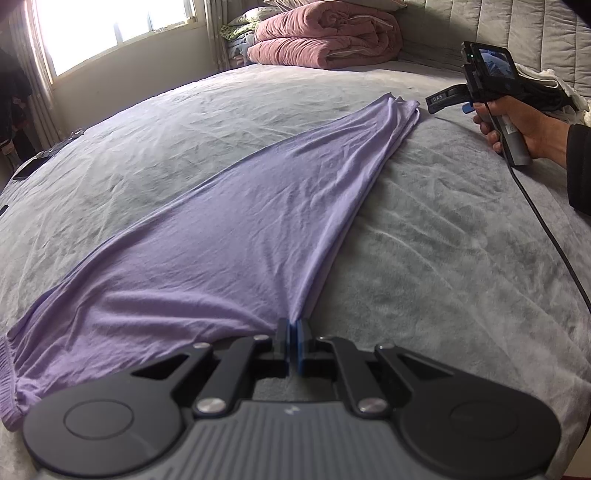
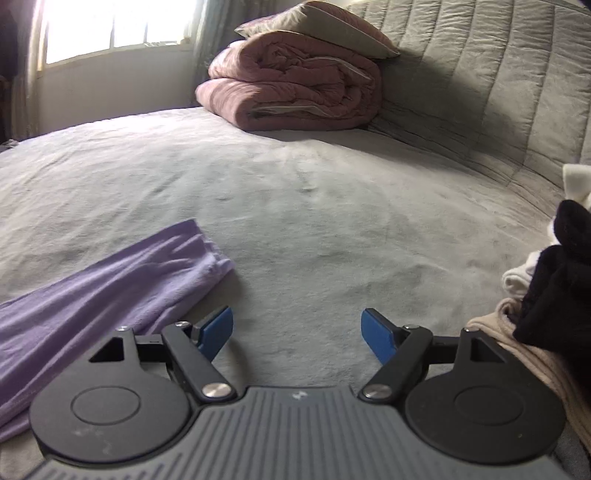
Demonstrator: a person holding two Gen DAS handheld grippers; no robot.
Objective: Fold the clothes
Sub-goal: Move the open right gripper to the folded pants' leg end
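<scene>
Left wrist view: low over the bed (image 1: 443,277), looking along the lavender garment (image 1: 229,236) toward the headboard end, with the right gripper (image 1: 448,101) at far right. Right wrist view: close above the bed (image 2: 314,206), facing the same way. Shared: folded pink comforter (image 1: 321,40) (image 2: 295,92) (near the window (image 1: 110,26) (image 2: 110,26)), and the garment's far end (image 2: 110,280).

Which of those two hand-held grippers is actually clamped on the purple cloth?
The left hand-held gripper: its blue pads are pinched shut on the lilac garment. The right hand-held gripper is spread open over bare bedspread, gripping nothing.
</scene>
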